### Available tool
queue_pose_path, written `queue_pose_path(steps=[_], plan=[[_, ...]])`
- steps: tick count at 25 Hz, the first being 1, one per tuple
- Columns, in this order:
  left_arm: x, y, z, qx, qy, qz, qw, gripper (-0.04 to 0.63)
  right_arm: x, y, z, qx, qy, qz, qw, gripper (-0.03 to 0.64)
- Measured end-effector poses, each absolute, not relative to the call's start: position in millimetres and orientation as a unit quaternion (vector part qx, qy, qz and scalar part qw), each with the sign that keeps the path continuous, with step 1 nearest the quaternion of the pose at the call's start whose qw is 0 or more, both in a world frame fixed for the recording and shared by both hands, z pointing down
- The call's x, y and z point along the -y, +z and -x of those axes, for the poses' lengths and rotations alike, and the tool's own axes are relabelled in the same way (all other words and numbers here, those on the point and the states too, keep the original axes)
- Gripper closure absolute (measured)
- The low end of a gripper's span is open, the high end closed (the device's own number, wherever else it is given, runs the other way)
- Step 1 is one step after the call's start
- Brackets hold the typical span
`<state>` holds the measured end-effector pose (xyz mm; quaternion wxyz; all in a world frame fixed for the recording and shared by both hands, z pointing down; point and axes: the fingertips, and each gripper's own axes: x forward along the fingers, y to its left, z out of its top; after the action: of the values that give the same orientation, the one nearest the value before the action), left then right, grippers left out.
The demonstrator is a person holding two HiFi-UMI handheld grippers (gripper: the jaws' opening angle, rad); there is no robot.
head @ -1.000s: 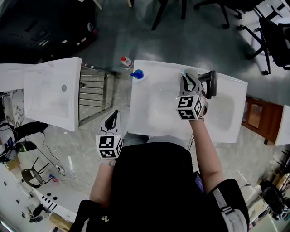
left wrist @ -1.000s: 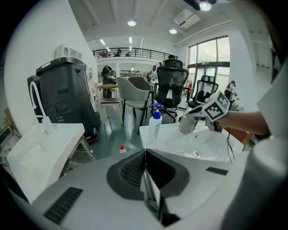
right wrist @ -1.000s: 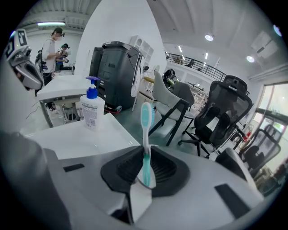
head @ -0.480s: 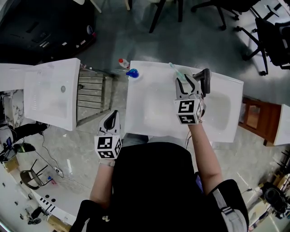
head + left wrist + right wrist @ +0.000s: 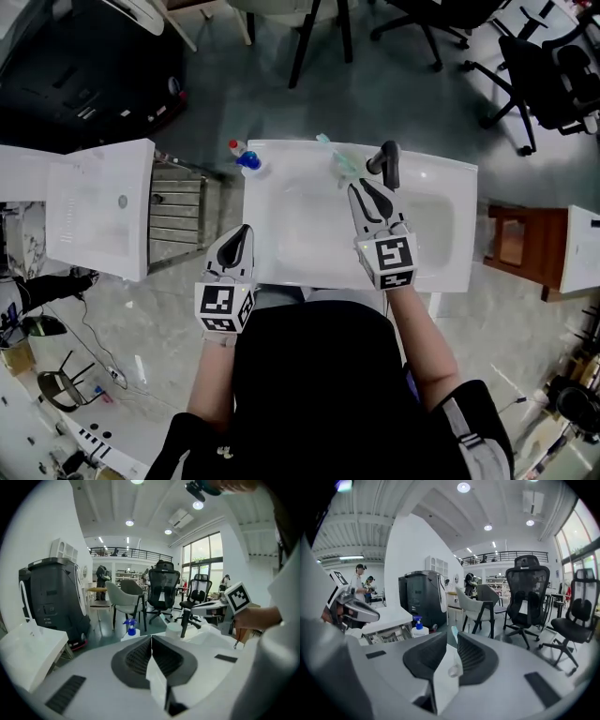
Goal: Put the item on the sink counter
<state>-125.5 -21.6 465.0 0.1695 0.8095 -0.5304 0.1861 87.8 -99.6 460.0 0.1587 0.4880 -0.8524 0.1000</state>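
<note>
One green toothbrush [image 5: 335, 157] is laid on the white sink counter [image 5: 441, 234], beside one black tap [image 5: 387, 164]. One blue-topped bottle [image 5: 246, 157] is seen at its corner. Two grippers are held near. The left gripper [image 5: 244, 232] is pressed together, empty. The right gripper [image 5: 364, 187] is a little apart, its jaws just closing, nothing gripped.

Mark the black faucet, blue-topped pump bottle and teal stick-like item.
black faucet [image 5: 389, 167], head view, on its upright body
blue-topped pump bottle [image 5: 248, 161], head view, on the blue pump head
teal stick-like item [image 5: 335, 157], head view, on its middle

item [image 5: 331, 152] on sink counter [image 5: 441, 185], left of faucet [image 5: 388, 161]
</note>
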Motion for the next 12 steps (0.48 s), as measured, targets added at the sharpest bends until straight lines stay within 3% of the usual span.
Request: queue_pose_path(steps=[12], plan=[[38,410,82,0.441,0.082,-0.880,0.158,0.574,42,392,-102,0.841,0.114,-0.523,0.071,0.555]])
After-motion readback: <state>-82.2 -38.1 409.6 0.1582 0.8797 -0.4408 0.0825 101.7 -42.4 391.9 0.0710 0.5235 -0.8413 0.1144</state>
